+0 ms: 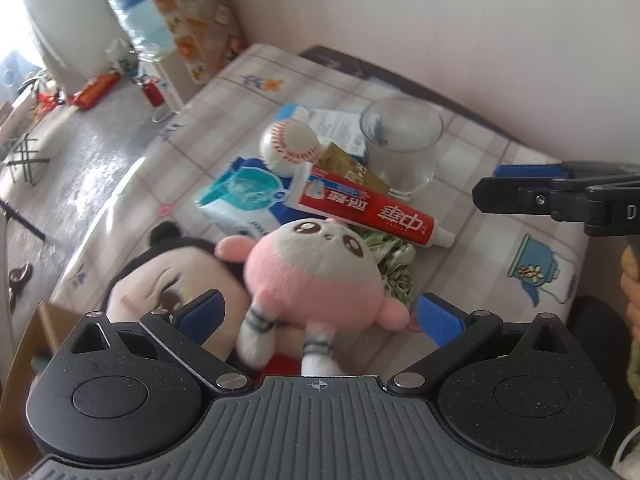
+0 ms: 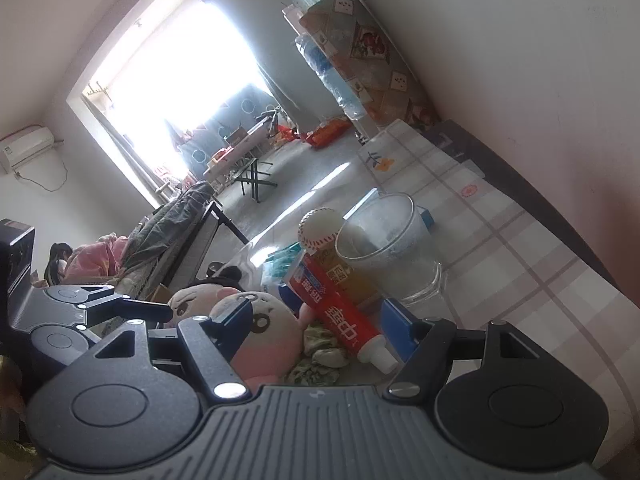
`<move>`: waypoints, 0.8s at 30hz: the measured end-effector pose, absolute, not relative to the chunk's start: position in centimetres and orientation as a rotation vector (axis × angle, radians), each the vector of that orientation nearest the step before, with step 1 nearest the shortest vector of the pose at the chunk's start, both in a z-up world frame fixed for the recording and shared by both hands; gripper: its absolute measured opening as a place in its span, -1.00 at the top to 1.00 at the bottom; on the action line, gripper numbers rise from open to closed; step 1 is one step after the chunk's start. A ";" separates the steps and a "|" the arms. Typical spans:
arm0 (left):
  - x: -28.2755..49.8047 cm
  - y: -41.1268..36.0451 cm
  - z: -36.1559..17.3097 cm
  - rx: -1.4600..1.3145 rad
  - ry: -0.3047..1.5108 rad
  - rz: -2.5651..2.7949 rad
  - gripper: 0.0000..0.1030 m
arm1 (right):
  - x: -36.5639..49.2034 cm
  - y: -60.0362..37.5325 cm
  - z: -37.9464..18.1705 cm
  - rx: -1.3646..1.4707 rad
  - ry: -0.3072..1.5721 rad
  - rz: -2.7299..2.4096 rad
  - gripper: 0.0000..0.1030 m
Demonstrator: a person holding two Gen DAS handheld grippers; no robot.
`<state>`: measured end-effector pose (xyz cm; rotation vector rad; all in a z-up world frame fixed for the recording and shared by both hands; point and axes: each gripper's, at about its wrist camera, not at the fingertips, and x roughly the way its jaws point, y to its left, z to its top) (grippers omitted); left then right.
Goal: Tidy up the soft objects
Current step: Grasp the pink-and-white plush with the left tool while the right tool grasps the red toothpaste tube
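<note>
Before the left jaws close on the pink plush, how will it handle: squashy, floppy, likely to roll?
The pink plush looks stuffed and fuzzy, so it will probably squash under the pads rather than resist. Its small striped legs would likely dangle. The rounded body may roll if nudged, though the dark-haired doll beside it and the toothpaste tube behind should check that.

A lived-in home: a counter (image 1: 460, 248) under a checked, flower-printed cloth stands against a plain wall, an air conditioner (image 2: 26, 148) hangs beside a bright balcony doorway (image 2: 176, 92), clothes (image 2: 168, 220) are draped over furniture, and a patterned cover (image 2: 372, 64) hides a tall appliance.
</note>
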<state>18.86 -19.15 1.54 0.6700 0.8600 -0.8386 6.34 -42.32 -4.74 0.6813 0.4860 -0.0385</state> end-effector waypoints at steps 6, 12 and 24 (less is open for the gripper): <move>20.6 -22.4 -1.5 0.766 0.908 -0.839 -1.00 | 8.0 -43.1 -6.5 0.676 0.543 -0.034 -0.43; 22.1 -23.7 -3.4 0.786 0.945 -0.810 -1.00 | 10.5 -43.5 -7.6 0.606 0.601 -0.019 -0.31; 22.1 -24.4 -4.5 0.814 0.939 -0.787 -0.91 | 15.5 -43.3 -9.6 0.523 0.712 0.084 0.10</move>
